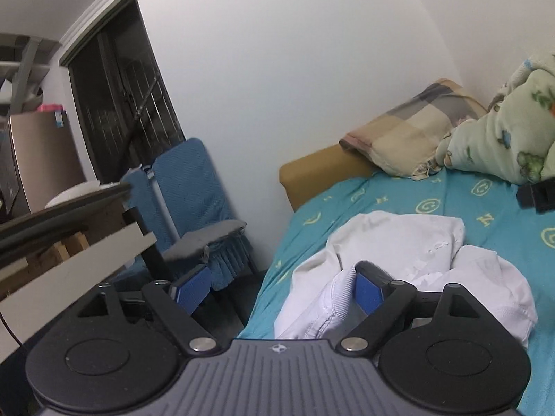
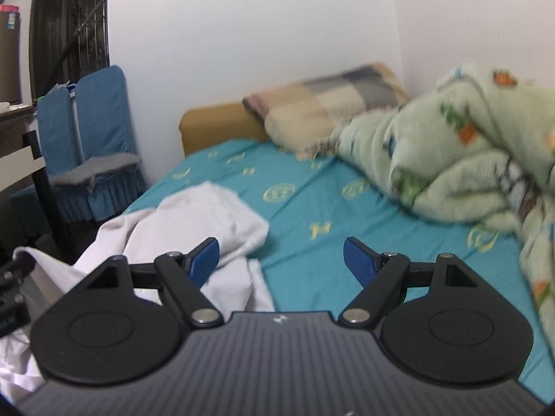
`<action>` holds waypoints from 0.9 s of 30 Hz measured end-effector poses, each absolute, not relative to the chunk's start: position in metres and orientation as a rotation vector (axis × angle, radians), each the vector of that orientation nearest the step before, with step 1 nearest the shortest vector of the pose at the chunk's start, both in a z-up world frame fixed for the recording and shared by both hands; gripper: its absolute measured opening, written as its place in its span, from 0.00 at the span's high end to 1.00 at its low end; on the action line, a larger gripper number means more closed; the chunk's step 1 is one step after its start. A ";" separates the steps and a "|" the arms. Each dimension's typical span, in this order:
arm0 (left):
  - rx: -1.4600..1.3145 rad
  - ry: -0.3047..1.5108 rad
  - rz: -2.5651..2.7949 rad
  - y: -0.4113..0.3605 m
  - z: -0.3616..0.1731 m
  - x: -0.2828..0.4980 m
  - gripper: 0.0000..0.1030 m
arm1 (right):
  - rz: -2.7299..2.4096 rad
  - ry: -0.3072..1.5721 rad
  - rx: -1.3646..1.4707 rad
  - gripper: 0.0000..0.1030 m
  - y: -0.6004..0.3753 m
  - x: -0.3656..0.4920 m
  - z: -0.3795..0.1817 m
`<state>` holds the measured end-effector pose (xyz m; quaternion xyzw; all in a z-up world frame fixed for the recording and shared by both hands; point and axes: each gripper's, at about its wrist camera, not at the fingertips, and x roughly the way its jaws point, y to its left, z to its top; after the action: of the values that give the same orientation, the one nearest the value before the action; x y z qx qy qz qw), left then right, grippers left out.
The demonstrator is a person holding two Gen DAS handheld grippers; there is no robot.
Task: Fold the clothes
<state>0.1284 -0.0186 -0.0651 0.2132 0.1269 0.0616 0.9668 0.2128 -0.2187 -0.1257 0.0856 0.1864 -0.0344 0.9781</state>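
Two tongs, left (image 1: 281, 289) and right (image 2: 281, 263), wide open, empty, above crumpled white garment (image 1: 392, 242).

White garment (image 1: 392, 242), crumpled & unfolded, lies on the teal bed sheet (image 1: 433, 204) near the bed's edge. Ribbed hem/collar bit faces up at the near side; fabric bunched in soft humps w/ creases, one part draped toward the edge.

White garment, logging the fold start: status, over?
Left gripper open, right gripper open, both empty. White garment crumpled on teal sheet. Green blanket bunched beside it.
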 end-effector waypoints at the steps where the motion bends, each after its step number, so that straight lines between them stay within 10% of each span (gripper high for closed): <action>1: 0.433 0.271 0.128 -0.019 -0.066 0.130 0.14 | -0.041 0.382 0.177 0.22 -0.216 0.212 -0.126; 16: 0.388 0.319 0.127 -0.012 -0.066 0.131 0.14 | 0.051 0.559 -0.123 0.22 -0.162 0.227 -0.166; 27: 0.486 0.406 -0.020 -0.034 -0.094 0.135 0.12 | -0.140 0.267 -0.004 0.22 -0.197 0.201 -0.121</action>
<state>0.1354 -0.0339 -0.0940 0.2390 0.1995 -0.0098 0.9502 0.2005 -0.1973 -0.1207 -0.0021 0.1329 -0.0696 0.9887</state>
